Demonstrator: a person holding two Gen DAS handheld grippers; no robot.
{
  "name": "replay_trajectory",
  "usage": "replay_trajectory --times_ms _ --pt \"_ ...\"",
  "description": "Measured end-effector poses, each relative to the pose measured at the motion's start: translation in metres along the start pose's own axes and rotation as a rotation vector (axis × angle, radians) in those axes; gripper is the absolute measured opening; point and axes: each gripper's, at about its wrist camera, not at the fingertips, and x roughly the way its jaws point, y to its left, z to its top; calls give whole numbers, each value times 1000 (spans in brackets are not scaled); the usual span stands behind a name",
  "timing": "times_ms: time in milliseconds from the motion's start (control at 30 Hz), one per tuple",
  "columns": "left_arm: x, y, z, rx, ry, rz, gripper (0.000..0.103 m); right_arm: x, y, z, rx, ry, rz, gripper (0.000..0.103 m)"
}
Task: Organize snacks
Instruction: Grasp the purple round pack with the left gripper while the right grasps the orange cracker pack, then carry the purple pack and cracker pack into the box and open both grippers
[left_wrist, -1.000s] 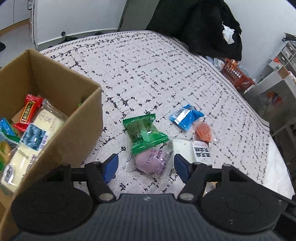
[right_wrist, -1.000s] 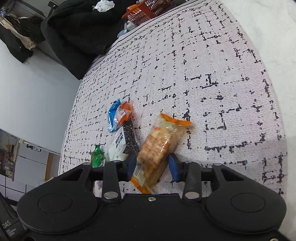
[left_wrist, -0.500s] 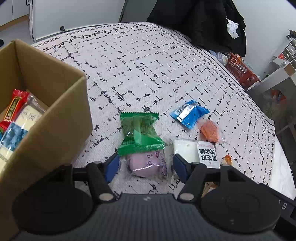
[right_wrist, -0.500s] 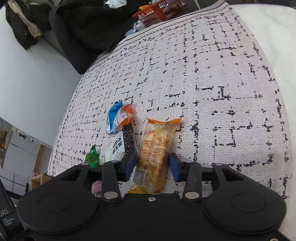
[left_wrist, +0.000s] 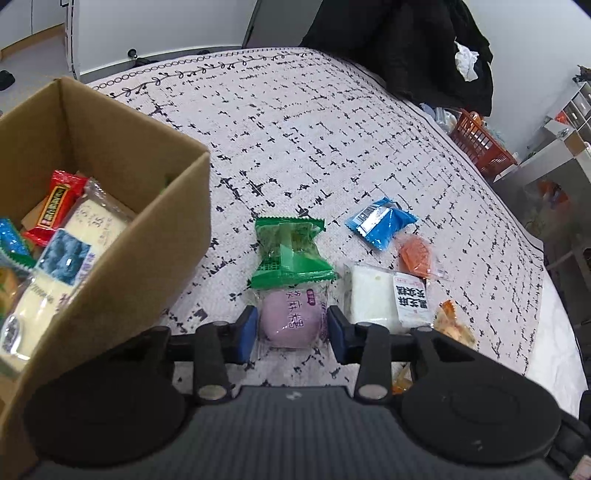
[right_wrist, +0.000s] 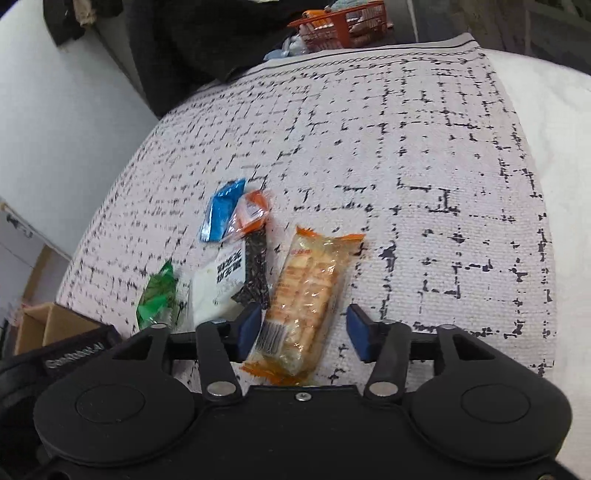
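My left gripper (left_wrist: 291, 334) has closed on a purple mochi packet (left_wrist: 290, 319) lying on the patterned cloth; both blue pads touch its sides. A green packet (left_wrist: 290, 253) overlaps its far end. The cardboard box (left_wrist: 110, 155) with several snacks stands to the left. My right gripper (right_wrist: 303, 328) is open around an orange cracker packet (right_wrist: 306, 291) that lies on the cloth; the right pad stands apart from it.
A white packet (left_wrist: 388, 295), an orange packet (left_wrist: 415, 253) and a blue packet (left_wrist: 380, 225) lie right of the mochi. They also show in the right wrist view, left of the crackers. An orange basket (right_wrist: 343, 26) and dark clothing sit beyond the cloth edge.
My left gripper moved forward over the purple mochi and narrowed onto it. My right gripper opened wider and the cracker packet now lies loose between its fingers.
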Motion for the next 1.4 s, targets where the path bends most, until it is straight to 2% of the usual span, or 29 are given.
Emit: replay_trajectory --times_ms 167,233,267,400,600,867,1400 --pt "-14 1 -1 -7 -9 -15 40 2 14 -3 -96 21 -74 54" --pt "-21 1 -1 -7 -18 -21 40 -1 12 -1 -88 29 -103 38" --pt "-25 1 0 -8 -22 -26 40 -2 11 -1 -77 30 -111 36" --pt "-40 1 1 -9 -42 -41 40 -10 5 -4 -53 31 -110 35" --pt "-60 4 3 -22 -64 -60 40 -38 11 -1 -41 -14 -67 35" --pt "-92 14 10 -38 -118 -69 40 -74 38 1 -43 -65 22 35" --pt "-144 77 28 -129 -184 -14 40 -107 114 -18 -125 -73 156 35"
